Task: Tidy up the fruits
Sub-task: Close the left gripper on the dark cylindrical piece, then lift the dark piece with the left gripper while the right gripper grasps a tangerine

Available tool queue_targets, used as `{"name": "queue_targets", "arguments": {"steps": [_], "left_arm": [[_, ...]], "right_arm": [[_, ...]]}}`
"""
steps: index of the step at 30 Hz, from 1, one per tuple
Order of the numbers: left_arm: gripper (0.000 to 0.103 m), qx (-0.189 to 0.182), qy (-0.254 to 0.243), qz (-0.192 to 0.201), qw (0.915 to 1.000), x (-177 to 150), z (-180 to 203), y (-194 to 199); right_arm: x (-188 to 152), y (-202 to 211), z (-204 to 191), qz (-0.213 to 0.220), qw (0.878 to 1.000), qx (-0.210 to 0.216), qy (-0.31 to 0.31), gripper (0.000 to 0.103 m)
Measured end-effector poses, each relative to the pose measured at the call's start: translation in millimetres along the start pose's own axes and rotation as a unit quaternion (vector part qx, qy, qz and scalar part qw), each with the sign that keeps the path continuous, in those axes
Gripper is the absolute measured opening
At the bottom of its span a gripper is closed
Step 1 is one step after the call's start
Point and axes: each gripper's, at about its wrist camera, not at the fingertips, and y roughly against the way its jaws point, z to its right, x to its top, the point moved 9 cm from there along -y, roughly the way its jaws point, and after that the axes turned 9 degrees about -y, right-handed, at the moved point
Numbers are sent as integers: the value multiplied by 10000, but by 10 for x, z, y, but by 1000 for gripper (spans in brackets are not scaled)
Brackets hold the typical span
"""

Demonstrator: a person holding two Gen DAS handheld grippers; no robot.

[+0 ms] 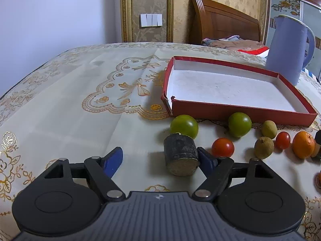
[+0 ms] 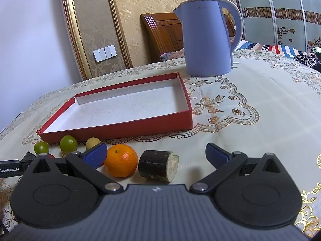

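A: Where does the left gripper (image 1: 160, 160) stand?

B: Low centre of the left wrist view, jaws parted. A dark-skinned sugarcane chunk (image 1: 180, 156) lies between them. The right blue pad (image 1: 207, 159) sits against the chunk's cut end; the left pad is well apart from it, so nothing is clamped.

A: And the right gripper (image 2: 157, 154)?

B: Jaws wide, holding nothing. Between its pads lie an orange (image 2: 121, 160) and a second sugarcane chunk (image 2: 157, 165), just beside each other on the cloth.

A: Room to move?

B: Left of the left gripper the embroidered tablecloth (image 1: 70, 104) is bare out to the table's curved edge at upper left. In the right wrist view, the lower right of the cloth is equally bare. Beyond the fruit stands the red shallow box (image 1: 236, 115), its white floor bare, its near wall just behind the fruit row; its near left corner is torn. A lavender electric kettle (image 2: 207, 40) stands behind the box's far right corner.

A: Count the fruit.

B: In the left wrist view: 2 green round fruits (image 1: 184, 126) (image 1: 239, 124), 2 red cherry tomatoes (image 1: 222, 147) (image 1: 282, 140), 2 brownish-green small fruits (image 1: 268, 129) (image 1: 263, 147), 1 orange, and 2 sugarcane chunks across both views. All lie on the cloth, outside the box.

A: Any writing?

B: "GenRobot.AI" on a black bar (image 2: 10, 169) at the right wrist view's left edge.
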Motion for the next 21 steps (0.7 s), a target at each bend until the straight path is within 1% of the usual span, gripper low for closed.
{"name": "queue_targets", "arguments": {"steps": [1,2,3,4,6,8,10,12,14,15,19,21], "left_arm": [[77,-7,-17,15,10000,1,7,0],[71,-35,-39,41,10000,4,19,5],[67,-68,-68,73,9999,5,37,17],[60,-101,-107,107,9998,12,57,26],[55,-131,-209,148,9996,19,100,27],[43,-224,-283,188,9992,22,142,27],[40,-353,-254,233,9988,25,157,21],[40,-460,-110,270,9985,28,131,8],[37,-539,18,304,9981,30,102,10],[37,-562,54,313,9979,30,94,12],[37,-599,102,325,9976,29,84,9],[37,-613,118,326,9975,29,82,10]], "right_arm": [[1,0,0,1,10000,-1,2,103],[2,0,1,0,10000,-3,2,103],[3,1,1,5,10000,-1,-3,103],[1,2,1,11,10000,-2,-5,103],[-1,3,2,16,10000,-1,-10,103],[1,6,6,31,10000,-3,-24,103],[4,11,13,45,10000,7,-43,103],[16,41,25,113,9999,70,-110,103],[49,116,44,225,9990,305,-215,103],[57,154,59,197,9988,391,-211,103],[52,347,242,115,9995,250,-141,103],[9,418,328,-30,9996,234,-124,103]]}}
